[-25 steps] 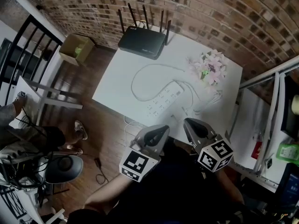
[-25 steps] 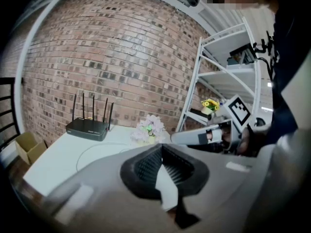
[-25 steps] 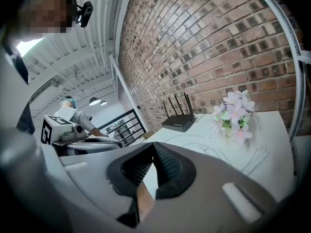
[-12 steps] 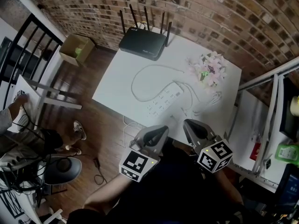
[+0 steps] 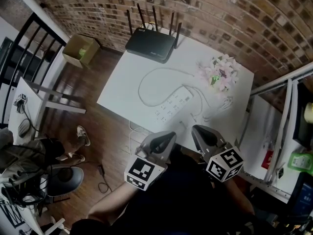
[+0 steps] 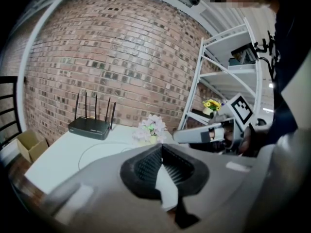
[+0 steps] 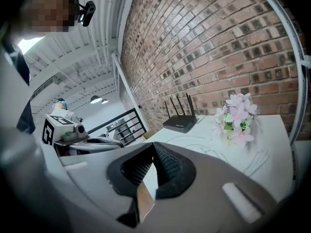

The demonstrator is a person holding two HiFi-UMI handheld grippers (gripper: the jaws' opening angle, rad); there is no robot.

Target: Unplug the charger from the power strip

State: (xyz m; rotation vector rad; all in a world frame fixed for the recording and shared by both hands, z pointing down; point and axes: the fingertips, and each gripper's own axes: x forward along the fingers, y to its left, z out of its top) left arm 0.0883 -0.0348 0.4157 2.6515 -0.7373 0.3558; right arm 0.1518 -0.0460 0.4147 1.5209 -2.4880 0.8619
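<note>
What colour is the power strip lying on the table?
The power strip is white; the head view shows it best.

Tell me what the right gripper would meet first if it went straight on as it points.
The right gripper tilts slightly down, so probably the white table, around the power strip, though depth is unclear.
</note>
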